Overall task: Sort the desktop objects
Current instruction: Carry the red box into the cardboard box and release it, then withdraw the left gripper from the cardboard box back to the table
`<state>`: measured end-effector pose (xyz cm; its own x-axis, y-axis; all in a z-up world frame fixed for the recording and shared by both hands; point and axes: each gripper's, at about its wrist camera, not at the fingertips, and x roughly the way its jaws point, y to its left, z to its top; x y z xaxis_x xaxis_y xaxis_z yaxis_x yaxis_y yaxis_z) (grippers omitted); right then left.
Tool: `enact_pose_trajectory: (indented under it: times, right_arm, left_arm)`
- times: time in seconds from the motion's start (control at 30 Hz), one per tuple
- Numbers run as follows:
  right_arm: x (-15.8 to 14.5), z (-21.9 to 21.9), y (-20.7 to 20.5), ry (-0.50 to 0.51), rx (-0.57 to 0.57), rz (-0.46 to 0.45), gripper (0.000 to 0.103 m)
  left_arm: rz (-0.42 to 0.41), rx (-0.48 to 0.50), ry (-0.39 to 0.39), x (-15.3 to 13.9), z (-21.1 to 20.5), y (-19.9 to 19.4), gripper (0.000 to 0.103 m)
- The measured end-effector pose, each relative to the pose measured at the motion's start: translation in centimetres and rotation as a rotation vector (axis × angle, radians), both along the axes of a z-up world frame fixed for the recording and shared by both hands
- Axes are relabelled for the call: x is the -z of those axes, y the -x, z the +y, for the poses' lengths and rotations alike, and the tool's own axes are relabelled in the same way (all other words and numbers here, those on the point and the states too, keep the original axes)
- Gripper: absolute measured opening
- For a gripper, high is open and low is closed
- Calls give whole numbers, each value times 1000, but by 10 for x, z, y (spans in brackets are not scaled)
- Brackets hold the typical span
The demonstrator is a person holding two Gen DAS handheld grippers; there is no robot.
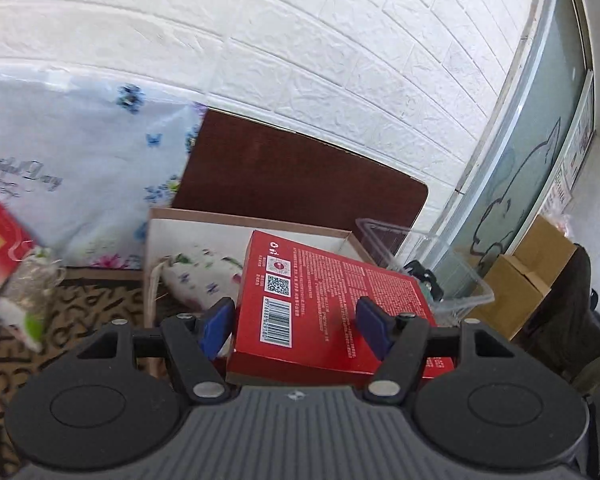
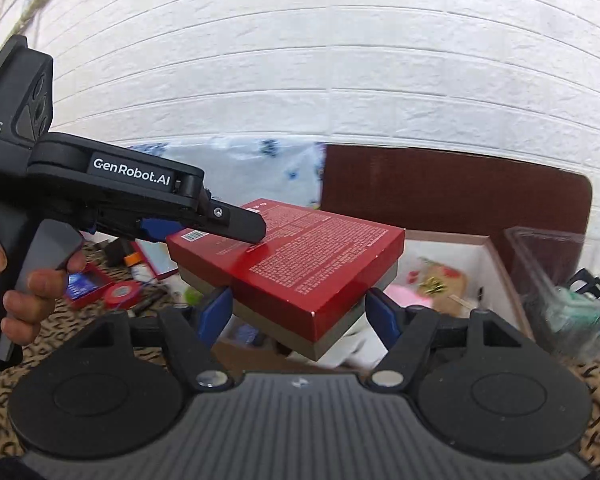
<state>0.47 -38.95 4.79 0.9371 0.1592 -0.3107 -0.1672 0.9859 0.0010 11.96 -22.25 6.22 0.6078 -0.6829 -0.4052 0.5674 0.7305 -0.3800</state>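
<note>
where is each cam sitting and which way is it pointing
Left wrist: sits on the left gripper, looking forward and slightly down along its blue fingers at the red box held between them, over a cardboard tray; only the gripper's own body shows.
Right wrist: sits on the right gripper, facing the brick wall, gripping the same red box from another side; a hand holding the left gripper shows at left.
Shared: red box, wall, dark board, clear plastic container.
</note>
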Motion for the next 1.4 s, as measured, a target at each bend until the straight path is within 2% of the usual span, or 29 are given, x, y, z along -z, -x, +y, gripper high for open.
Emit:
enact_pose_trajectory:
  times: [0.17,0.4,0.5,0.57,0.6,0.67,0.77,1.0,1.13,1.4]
  right_arm:
    - [2,-41,-41,-8,30,35,71]
    - [18,-80,-103,-4,55,127,72]
    - [28,-86,-134,45,179,194,68]
    - [32,-87,-144,44,221,205,69]
    - [33,-87,-146,43,233,209,70]
    - [35,-85,-146,43,239,212,73]
    - [39,-81,-145,50,256,215,80]
    - [36,-81,-133,17,287,206,87]
    - [28,-76,-119,-2,295,191,89]
    - [18,-52,-84,-21,270,203,89]
  left_arm:
    - [46,9,17,13,-37,-40,69]
    - [90,-7,1,35,-73,-92,68]
    - [144,-10,-12,43,-78,-103,79]
    - [137,-4,-2,43,-75,-100,91]
    - [121,5,-4,44,-74,-97,93]
    - [97,10,-29,43,-73,-93,99]
    - [82,4,-65,43,-74,-89,100]
    - [68,-15,-102,41,-66,-77,100]
    - [65,-23,-108,37,-59,-67,100]
    - [0,-16,-150,35,-38,-26,100]
